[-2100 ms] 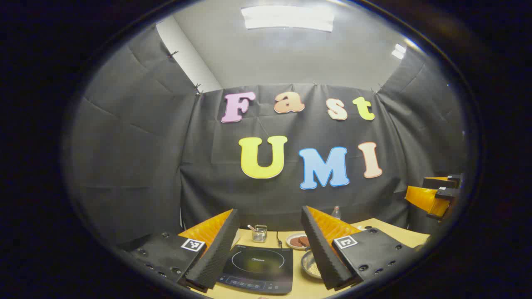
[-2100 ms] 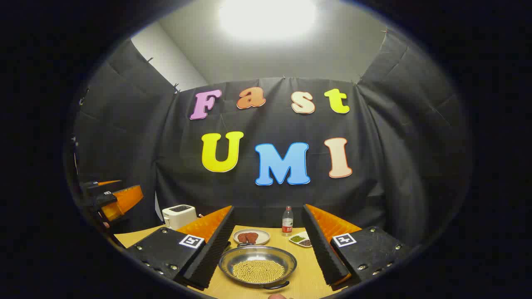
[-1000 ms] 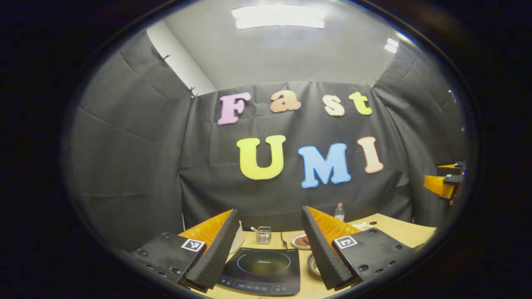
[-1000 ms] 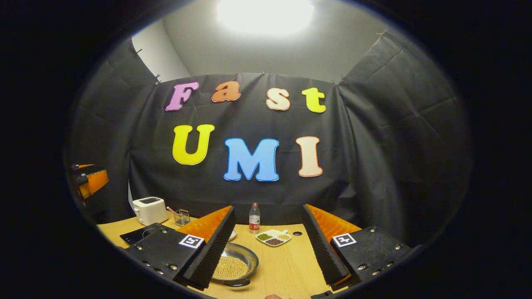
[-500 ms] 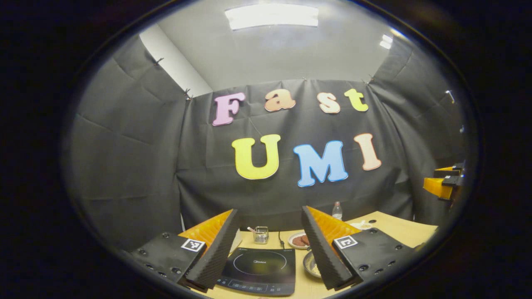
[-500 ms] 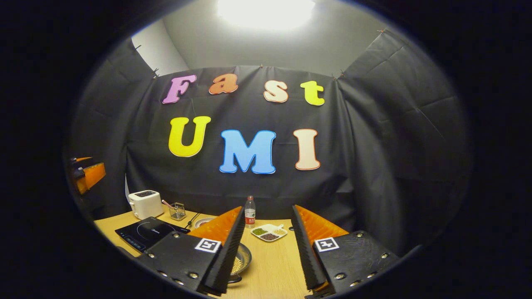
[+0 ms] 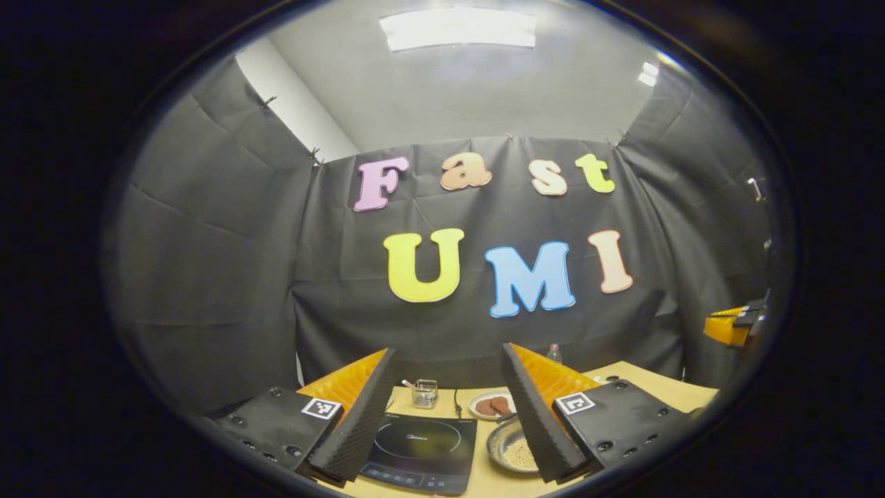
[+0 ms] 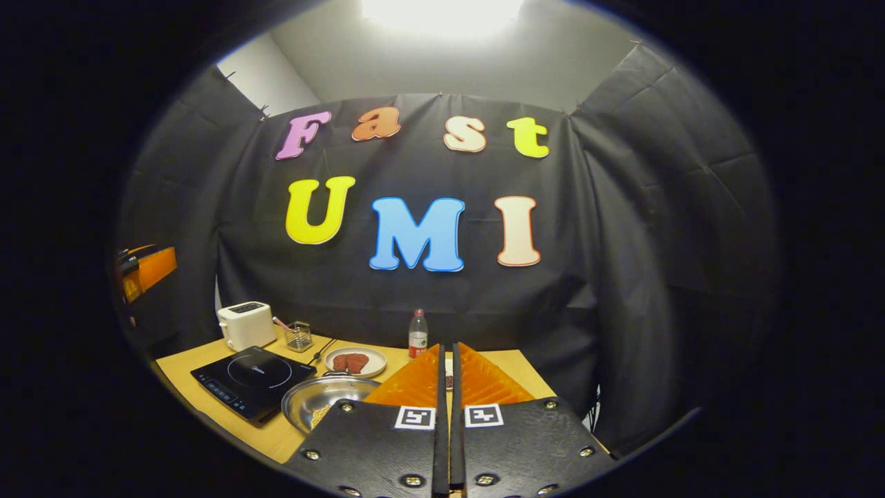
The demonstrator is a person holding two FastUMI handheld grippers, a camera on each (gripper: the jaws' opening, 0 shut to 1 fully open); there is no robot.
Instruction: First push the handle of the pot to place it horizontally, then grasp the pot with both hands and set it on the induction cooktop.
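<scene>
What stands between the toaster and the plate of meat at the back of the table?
In the right gripper view, a small wire basket stands between the toaster and the plate of meat.

We find a staged recording booth set up as a mock kitchen, not a lived-in home. Black cloth (image 8: 622, 228) hangs pinned on three sides in place of walls, with a plain pale ceiling and a bright ceiling light (image 7: 460, 28) above. A single wooden counter (image 8: 207, 394) carries kitchen goods: an induction cooktop (image 8: 252, 373), a white toaster (image 8: 245, 325), a metal pot (image 8: 325, 398) with grain in it, a plate of reddish patties (image 8: 355, 361), a small wire holder (image 8: 299, 335) and a drinks bottle (image 8: 416, 334). We note square printed markers (image 7: 321, 407) on the hand-held gripper, which points to data capture.
</scene>
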